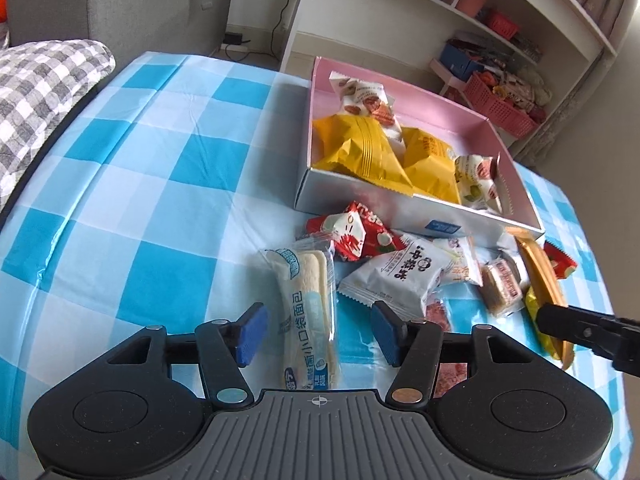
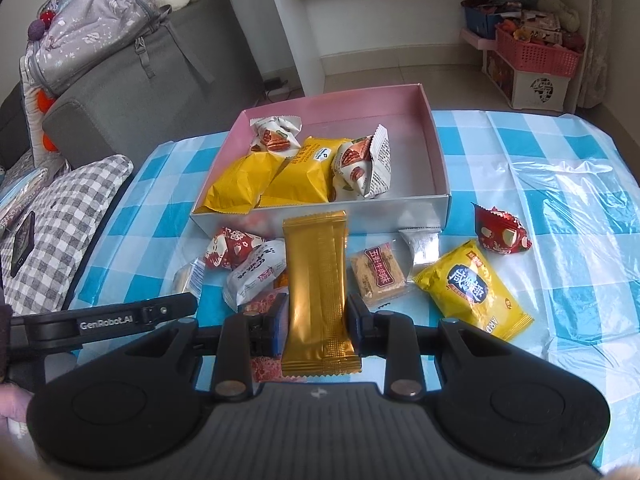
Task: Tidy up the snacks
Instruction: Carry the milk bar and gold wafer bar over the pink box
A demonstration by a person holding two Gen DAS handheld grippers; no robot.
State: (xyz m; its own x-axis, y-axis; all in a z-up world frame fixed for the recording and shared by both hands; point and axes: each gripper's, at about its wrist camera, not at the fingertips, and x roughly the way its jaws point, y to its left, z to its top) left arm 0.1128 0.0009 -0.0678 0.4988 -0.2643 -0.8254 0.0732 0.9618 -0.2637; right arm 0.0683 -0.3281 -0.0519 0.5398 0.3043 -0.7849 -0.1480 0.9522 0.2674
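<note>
A pink-lined box [image 1: 460,216] [image 2: 438,148] on the blue checked tablecloth holds yellow packets [image 1: 360,148] [image 2: 296,176] and white nut-print packets [image 1: 368,100]. Loose snacks lie in front of it. My left gripper [image 1: 318,332] is open, its pads either side of a long white bread packet [image 1: 308,312] on the cloth. My right gripper [image 2: 318,324] is shut on a gold packet [image 2: 318,288], held above the loose snacks; this packet shows edge-on in the left wrist view [image 1: 542,280].
Loose on the cloth: red packets [image 1: 356,236] [image 2: 502,236], a white packet [image 1: 400,272], a square biscuit packet [image 2: 378,274], a yellow packet [image 2: 474,290]. A checked cushion [image 2: 64,216] and grey sofa [image 2: 160,80] stand left. White shelves [image 1: 500,20] stand behind.
</note>
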